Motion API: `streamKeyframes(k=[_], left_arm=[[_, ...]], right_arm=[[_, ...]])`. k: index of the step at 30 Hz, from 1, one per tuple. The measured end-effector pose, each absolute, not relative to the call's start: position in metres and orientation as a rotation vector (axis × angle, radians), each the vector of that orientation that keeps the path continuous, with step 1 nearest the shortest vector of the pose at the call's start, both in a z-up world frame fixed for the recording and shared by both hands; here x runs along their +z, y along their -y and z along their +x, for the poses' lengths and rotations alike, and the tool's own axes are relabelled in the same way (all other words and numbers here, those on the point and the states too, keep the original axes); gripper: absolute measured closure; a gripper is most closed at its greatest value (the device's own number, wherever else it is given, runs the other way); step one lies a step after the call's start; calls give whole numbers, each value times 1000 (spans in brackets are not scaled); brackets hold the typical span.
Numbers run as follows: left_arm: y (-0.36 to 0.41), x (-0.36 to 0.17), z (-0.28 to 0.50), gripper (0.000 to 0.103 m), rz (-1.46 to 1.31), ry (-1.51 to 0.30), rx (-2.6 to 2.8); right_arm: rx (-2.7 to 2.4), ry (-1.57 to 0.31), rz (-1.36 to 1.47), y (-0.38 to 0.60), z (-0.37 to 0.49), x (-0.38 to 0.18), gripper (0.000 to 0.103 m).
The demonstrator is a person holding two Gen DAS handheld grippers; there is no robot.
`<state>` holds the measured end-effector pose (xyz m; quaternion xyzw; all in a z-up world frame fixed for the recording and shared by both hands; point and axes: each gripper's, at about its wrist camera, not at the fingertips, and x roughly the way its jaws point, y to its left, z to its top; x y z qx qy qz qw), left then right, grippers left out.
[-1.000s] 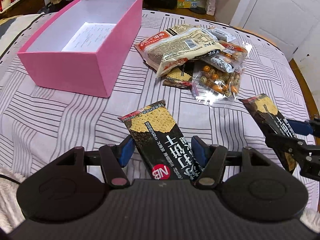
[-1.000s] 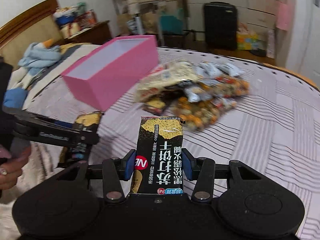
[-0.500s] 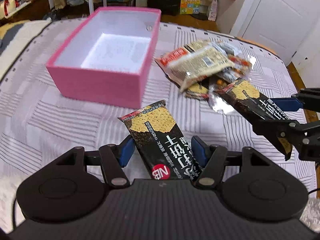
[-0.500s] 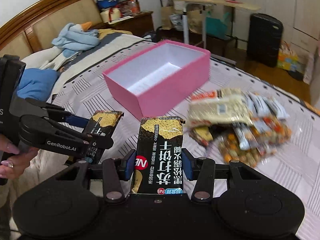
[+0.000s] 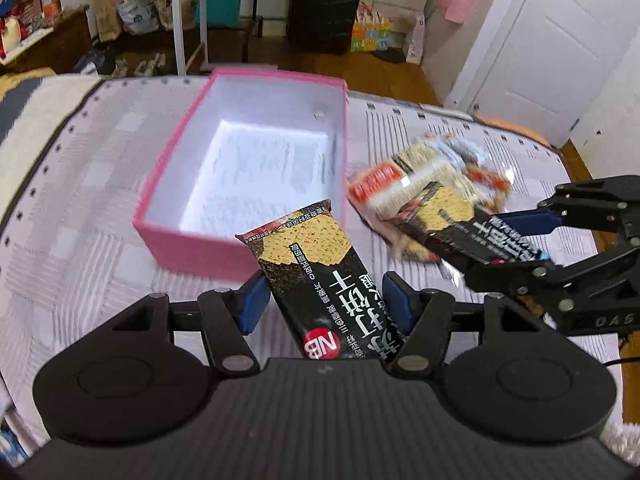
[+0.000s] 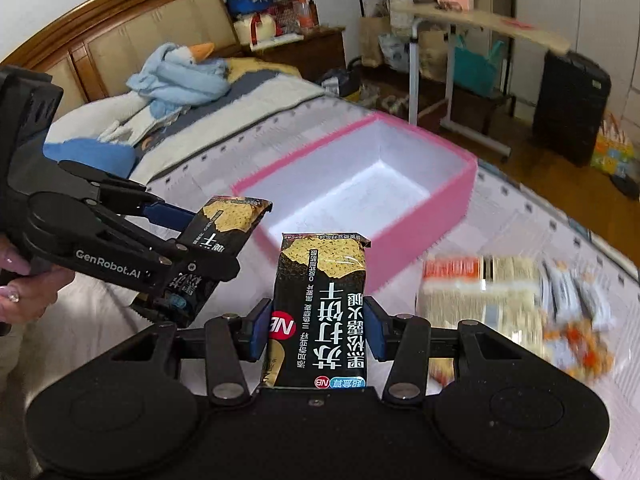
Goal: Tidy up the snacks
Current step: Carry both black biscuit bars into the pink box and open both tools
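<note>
Bedspread (image 5: 80,200); left hand-held gripper (image 5: 324,300), right hand-held gripper (image 6: 316,328) each clamp cracker pack; pile (image 6: 500,300) blurred.

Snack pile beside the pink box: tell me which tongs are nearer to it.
Right. The right tongs, holding a black cracker packet, hang directly over the snack pile. The left tongs, gripping another packet, sit off to its side, before the pink box.

The black-and-gold cracker packet (image 6: 320,308) was glossy plastic film, the pink rectangular box (image 5: 192,252) matt card with a white inside, the striped bed cover (image 5: 80,184) soft cloth, and the headboard (image 6: 120,36) polished wood.
</note>
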<state>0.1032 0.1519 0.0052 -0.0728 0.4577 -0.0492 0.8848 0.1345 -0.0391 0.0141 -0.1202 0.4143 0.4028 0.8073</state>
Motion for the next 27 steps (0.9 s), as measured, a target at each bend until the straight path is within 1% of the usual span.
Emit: streamKeyframes(k=[7,14,20,27], left_arm=[[-178,-3,173,42,-208,-894,-19],[-205,-45,251,42,-298,-930,106],[-225,-88,297,42,-392,-966,170],[-233,-133,332,42,-468,-1045,216]], right_arm=[[867,-776,-310,-5,196,0,50],[871,-714,-439,-40,267,-24,50],[961,-761,-517,-66,309,-57,50],[962,-818,-692,-95,330,-90,51]])
